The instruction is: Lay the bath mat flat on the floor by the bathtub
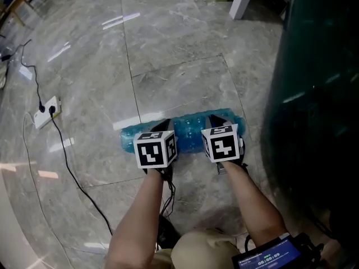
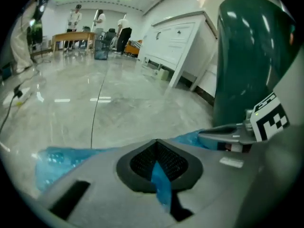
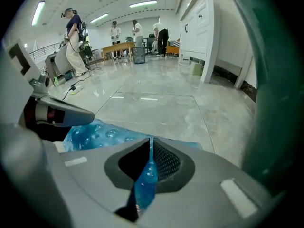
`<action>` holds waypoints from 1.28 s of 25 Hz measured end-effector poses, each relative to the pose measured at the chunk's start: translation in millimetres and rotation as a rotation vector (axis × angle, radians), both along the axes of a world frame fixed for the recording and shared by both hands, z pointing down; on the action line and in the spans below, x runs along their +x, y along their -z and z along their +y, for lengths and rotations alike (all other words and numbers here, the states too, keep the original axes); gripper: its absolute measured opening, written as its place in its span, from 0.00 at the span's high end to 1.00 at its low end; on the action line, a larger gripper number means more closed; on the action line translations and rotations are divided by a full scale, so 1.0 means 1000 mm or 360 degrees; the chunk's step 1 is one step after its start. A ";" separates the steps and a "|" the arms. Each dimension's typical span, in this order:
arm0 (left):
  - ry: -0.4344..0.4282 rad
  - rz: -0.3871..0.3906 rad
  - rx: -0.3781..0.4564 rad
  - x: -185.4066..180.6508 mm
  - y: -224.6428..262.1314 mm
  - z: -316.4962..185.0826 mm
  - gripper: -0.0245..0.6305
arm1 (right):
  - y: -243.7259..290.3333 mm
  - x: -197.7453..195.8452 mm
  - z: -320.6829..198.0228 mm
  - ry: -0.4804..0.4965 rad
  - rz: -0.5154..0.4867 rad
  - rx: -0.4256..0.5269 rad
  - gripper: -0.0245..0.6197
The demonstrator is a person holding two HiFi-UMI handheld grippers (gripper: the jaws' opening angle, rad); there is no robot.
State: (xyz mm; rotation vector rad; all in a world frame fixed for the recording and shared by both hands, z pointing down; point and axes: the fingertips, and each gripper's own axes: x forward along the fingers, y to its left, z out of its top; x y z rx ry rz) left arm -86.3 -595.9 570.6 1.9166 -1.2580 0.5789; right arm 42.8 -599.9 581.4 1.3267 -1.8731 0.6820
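The left gripper [image 1: 162, 129] is clenched on a thin edge of the bath mat [image 1: 190, 134], which lies bunched in a long strip just ahead of both grippers. So slight a pinch could slip during spreading, leaving that end crumpled. The right gripper [image 1: 216, 123] grips the mat likewise; uneven pulling might skew it against the bathtub [image 1: 314, 122] to its right. The mat is translucent blue, soft and bubble-studded, the floor [image 1: 168, 66] glossy grey tile, the tub dark green and smooth.
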 end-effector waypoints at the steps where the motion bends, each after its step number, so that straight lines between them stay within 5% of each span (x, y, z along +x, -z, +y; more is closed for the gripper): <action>1: 0.0051 0.0080 -0.0030 0.001 -0.002 0.014 0.95 | 0.000 0.001 0.010 0.0007 0.0004 0.0013 0.93; 6: 0.0413 0.0533 -0.0040 0.000 0.017 0.078 0.95 | 0.002 0.002 0.073 0.0050 0.0035 0.0069 0.96; 9: 0.0402 0.0522 0.0042 0.000 0.029 0.089 0.95 | -0.009 0.001 0.118 0.0097 0.0025 0.0002 0.96; 13: 0.0338 0.0464 -0.0123 -0.002 0.005 0.080 0.95 | -0.001 -0.006 0.156 0.0193 -0.0044 -0.0076 0.96; 17: 0.0287 0.0362 -0.0217 0.000 -0.012 0.078 0.95 | 0.035 -0.012 0.109 0.0204 -0.0066 0.0145 0.96; 20: 0.0282 0.0327 -0.0243 0.006 -0.019 0.094 0.95 | 0.022 -0.006 0.067 0.0133 -0.0042 0.0088 0.96; 23: 0.0360 0.0538 -0.0267 0.006 -0.003 0.115 0.95 | -0.011 -0.005 0.083 0.0203 0.0047 -0.0122 0.96; 26: 0.0509 0.0826 -0.0168 -0.002 0.026 0.125 0.95 | -0.016 -0.011 0.142 0.0329 0.0034 -0.0103 0.96; 32: 0.0420 0.0751 -0.0384 0.013 -0.005 0.156 0.95 | -0.019 -0.014 0.223 0.0294 -0.0133 -0.0213 0.95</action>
